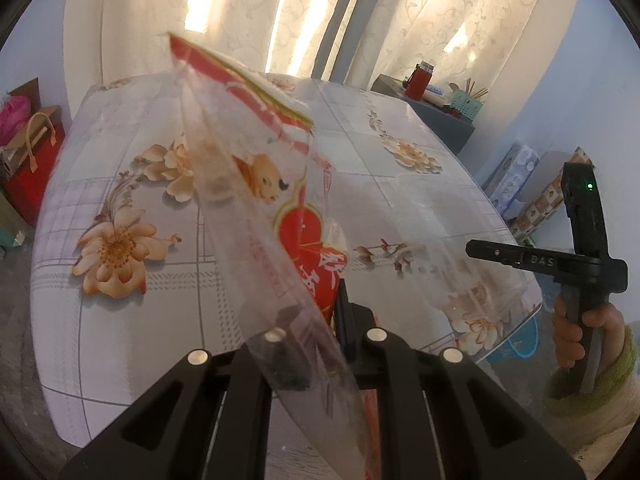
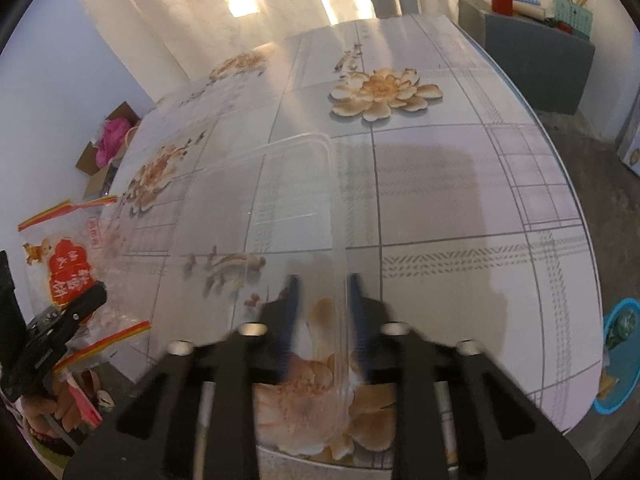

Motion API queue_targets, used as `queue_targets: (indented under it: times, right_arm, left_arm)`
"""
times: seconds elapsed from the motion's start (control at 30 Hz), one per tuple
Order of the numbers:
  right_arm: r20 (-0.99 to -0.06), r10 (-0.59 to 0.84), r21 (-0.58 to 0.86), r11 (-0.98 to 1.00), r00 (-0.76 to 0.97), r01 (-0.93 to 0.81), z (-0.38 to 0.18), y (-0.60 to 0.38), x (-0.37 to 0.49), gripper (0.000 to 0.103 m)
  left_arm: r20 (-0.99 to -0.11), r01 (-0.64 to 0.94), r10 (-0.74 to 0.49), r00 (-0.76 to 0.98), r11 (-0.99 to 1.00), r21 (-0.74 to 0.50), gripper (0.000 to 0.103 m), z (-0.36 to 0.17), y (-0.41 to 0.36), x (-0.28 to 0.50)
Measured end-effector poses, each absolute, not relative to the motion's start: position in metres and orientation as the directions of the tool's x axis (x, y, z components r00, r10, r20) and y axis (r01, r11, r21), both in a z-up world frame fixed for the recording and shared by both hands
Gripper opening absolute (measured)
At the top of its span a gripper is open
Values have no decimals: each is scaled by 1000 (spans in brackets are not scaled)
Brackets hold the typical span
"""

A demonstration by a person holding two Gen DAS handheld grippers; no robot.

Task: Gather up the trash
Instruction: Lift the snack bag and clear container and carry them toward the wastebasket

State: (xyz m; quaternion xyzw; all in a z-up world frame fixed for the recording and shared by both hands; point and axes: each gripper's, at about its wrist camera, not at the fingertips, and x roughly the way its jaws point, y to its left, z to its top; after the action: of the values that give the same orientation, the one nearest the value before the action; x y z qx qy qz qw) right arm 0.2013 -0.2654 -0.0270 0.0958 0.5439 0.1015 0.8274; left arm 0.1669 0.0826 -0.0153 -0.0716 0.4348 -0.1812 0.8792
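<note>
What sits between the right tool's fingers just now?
The thin rim of the clear plastic tray runs between the right tool's fingers, nothing else; the right wrist view shows it.

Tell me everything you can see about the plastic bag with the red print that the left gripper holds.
The plastic bag is thin, clear film with a red and yellow band at its top edge, a cartoon animal and a red label with white characters. It looks empty and crumpled. The left gripper is shut on its lower part, and the bag stands up tilted above the flowered table, lifted off it. From the right wrist view, the bag hangs at the table's left edge. Nothing else touches it.
</note>
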Motion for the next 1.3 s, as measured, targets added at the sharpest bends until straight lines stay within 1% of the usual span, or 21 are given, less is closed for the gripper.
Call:
queue_targets:
  times: [0.03, 0.1, 0.43, 1.3]
  right_arm:
    - [-880, 271, 269, 961, 389, -62, -28, -265, 202, 4]
    - [-877, 269, 267, 962, 398, -63, -29, -264, 201, 3]
    - [-854, 255, 254, 965, 453, -64, -12, -268, 192, 2]
    - [-802, 291, 295, 952, 521, -78, 23, -284, 157, 2]
  left_arm:
    - [-739, 255, -373, 561, 927, -275, 9, -15, 82, 167]
    - [-740, 251, -356, 570, 934, -256, 9, -14, 82, 167]
    - [-728, 255, -306, 613, 949, -184, 9, -4, 77, 163]
    - [-674, 249, -221, 705, 967, -56, 9, 28, 65, 126]
